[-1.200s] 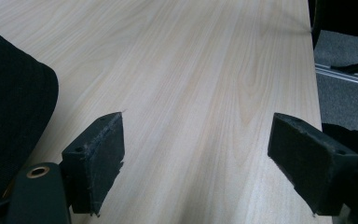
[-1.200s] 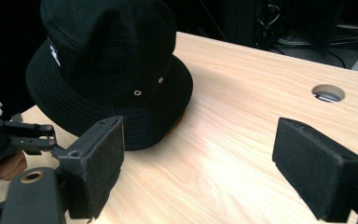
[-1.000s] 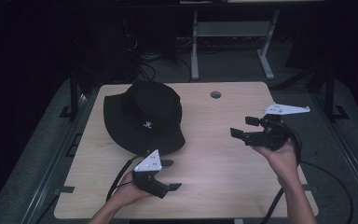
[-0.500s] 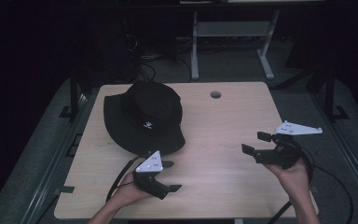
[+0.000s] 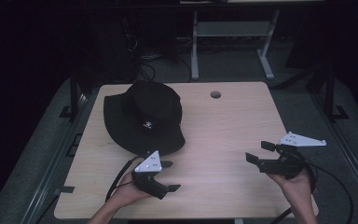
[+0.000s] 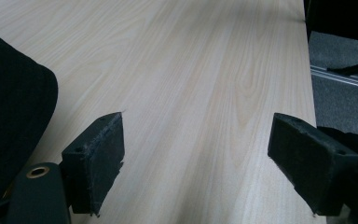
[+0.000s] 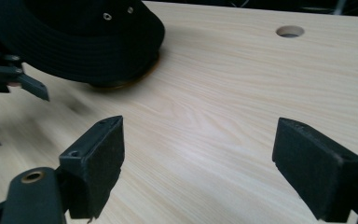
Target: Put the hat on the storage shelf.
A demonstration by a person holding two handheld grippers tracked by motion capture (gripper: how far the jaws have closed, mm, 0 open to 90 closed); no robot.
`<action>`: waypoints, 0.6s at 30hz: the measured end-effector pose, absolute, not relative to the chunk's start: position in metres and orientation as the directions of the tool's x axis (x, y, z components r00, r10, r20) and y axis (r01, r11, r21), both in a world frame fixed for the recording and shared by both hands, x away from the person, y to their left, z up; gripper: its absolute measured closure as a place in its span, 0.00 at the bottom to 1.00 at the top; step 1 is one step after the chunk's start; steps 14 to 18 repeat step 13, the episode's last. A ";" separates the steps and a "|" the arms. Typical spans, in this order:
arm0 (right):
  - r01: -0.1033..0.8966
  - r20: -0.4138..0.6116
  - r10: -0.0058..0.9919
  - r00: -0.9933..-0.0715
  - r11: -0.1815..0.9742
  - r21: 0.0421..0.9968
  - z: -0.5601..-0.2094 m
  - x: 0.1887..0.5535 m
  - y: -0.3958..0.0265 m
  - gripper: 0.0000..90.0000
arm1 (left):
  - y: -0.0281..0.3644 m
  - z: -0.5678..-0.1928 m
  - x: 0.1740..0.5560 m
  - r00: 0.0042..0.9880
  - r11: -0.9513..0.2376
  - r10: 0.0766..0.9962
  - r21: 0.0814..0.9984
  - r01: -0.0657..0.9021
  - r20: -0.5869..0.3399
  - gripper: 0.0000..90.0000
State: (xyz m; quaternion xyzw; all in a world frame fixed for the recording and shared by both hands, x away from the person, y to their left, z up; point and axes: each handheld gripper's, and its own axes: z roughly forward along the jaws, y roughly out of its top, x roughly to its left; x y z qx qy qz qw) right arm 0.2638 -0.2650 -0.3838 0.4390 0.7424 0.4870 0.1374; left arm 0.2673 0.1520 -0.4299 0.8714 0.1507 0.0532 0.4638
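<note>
Both grippers are wide open and hold nothing. From above, the left gripper sits low at the near side of the table, held in a hand. It is just near of the black hat, close to the brim but not touching it. In the left gripper view, its two black jaws stand far apart with bare wood between them, and the edge of the hat shows dark at the left.

That hat is a floppy one with a wide brim. It lies flat on the left half of the table, toward the far side, and has a small white mark on its front.

Over on the right, the right gripper is near the right edge of the table, well apart from the hat. Its jaws point left. In the right gripper view they are spread wide over bare wood, with the hat far off at the upper left.

A round hole is in the tabletop at the far side, right of the hat. Dark floor and a grey desk frame lie beyond the table.
</note>
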 end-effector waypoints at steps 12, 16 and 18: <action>0.494 0.225 0.811 -0.539 0.088 0.865 -0.404 0.237 -0.268 0.17 | 0.150 -0.431 0.267 0.953 -0.528 0.299 0.824 0.206 -0.047 0.20; 0.479 0.219 0.814 -0.538 0.082 0.874 -0.406 0.230 -0.268 0.17 | 0.148 -0.432 0.267 0.952 -0.529 0.300 0.822 0.211 -0.052 0.20; 0.479 0.219 0.814 -0.538 0.082 0.874 -0.406 0.230 -0.268 0.17 | 0.148 -0.432 0.267 0.952 -0.529 0.300 0.822 0.211 -0.052 0.20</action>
